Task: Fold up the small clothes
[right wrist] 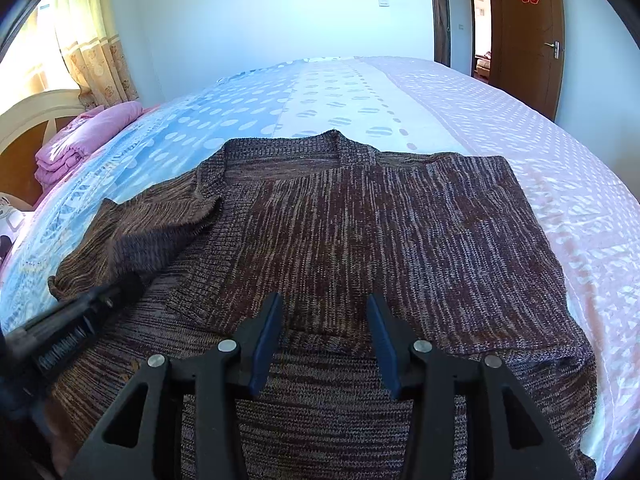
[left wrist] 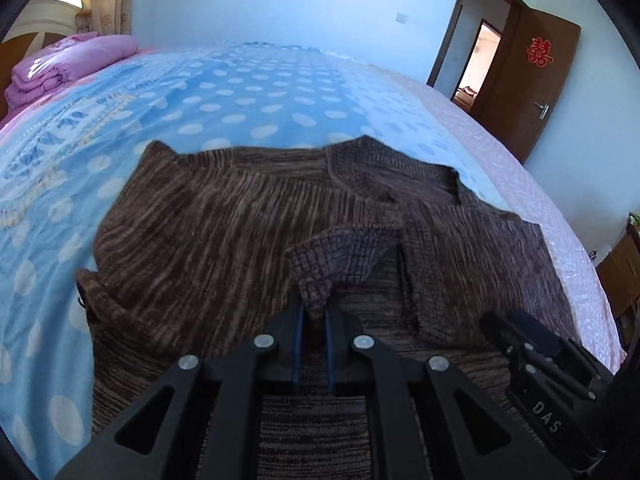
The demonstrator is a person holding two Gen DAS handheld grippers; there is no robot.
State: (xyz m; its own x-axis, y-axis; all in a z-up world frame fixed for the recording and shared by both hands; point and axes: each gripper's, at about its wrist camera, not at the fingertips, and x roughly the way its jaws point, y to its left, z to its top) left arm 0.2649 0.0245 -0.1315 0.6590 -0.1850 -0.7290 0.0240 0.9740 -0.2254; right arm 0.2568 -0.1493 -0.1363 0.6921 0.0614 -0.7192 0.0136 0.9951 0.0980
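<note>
A brown striped knit cardigan (left wrist: 208, 220) lies spread on the bed, neckline away from me; it also shows in the right wrist view (right wrist: 360, 220). My left gripper (left wrist: 314, 312) is shut on a ribbed cuff (left wrist: 344, 256) of the cardigan and holds it lifted over the garment's middle. My right gripper (right wrist: 326, 320) is open and empty, hovering just above the cardigan's lower front. The right gripper shows at the lower right of the left wrist view (left wrist: 540, 360); the left gripper shows at the left edge of the right wrist view (right wrist: 80, 312).
The bed has a blue polka-dot sheet (left wrist: 240, 92) and a pink patterned part (right wrist: 500, 104) to the right. Folded purple bedding (left wrist: 68, 64) sits at the headboard, far left. A brown door (right wrist: 524, 32) stands open at the far right.
</note>
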